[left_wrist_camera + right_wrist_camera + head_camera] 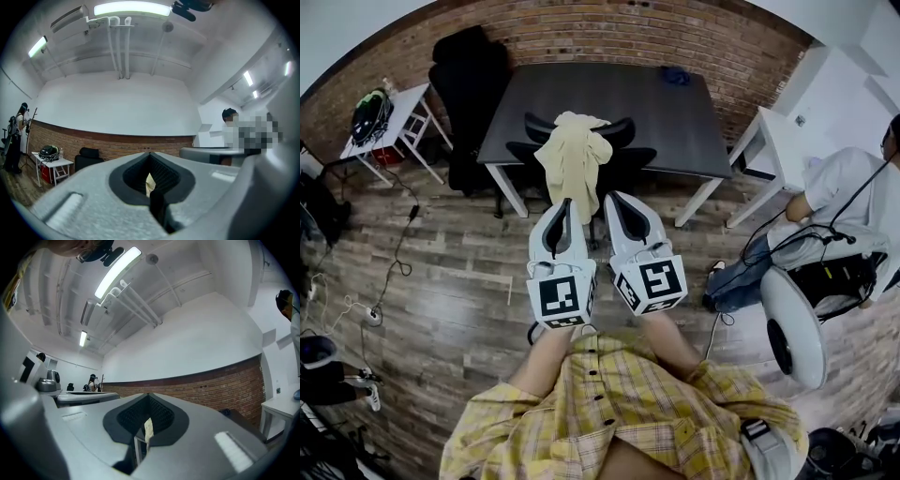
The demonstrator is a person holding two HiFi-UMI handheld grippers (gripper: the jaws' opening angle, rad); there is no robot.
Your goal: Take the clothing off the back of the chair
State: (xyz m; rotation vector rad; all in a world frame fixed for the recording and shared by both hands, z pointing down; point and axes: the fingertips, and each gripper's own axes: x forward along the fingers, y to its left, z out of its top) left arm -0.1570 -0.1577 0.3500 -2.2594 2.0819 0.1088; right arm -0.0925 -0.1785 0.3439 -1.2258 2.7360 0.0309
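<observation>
Approach step — left gripper (564, 202) and right gripper (613, 198) near the garment (574, 157) on the chair (625, 129); jaws together, seemingly empty. Next — open, reach, pinch fabric, lift off.

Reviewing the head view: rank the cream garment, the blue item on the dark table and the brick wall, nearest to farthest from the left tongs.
1. cream garment, draped on the chair back, just ahead of the left tongs.
2. blue item, at the far right corner of the dark table.
3. brick wall, beyond the table.
</observation>
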